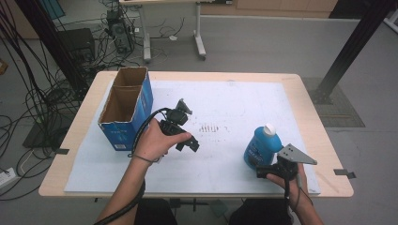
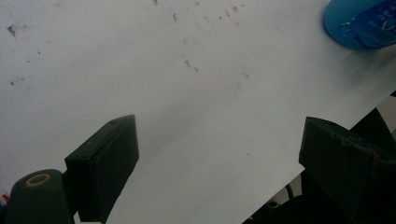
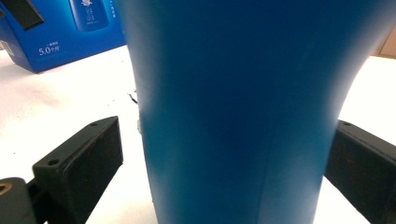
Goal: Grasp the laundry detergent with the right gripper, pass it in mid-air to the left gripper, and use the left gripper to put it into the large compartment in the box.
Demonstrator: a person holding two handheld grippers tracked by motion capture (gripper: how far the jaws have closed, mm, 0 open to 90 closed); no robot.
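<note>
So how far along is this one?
Nothing looks done: the box stands open and looks empty. In hand: the right gripper straddles the blue bottle, jaws open, left jaw apart from it. The left gripper is open over bare table. Grasping and moving remain.

The bottle (image 1: pixel 261 146) is bright blue with a white cap and a darker blue label carrying pale print. The open box (image 1: pixel 126 108) is blue outside with white lettering and plain brown cardboard inside. A white sheet (image 1: pixel 225 103), speckled with small dark marks near its middle, covers the pale wood table (image 1: pixel 309 101). Both grippers, the left gripper (image 1: pixel 185 140) and the right gripper (image 1: pixel 264 172), are black, the right one topped by a grey plate.
</note>
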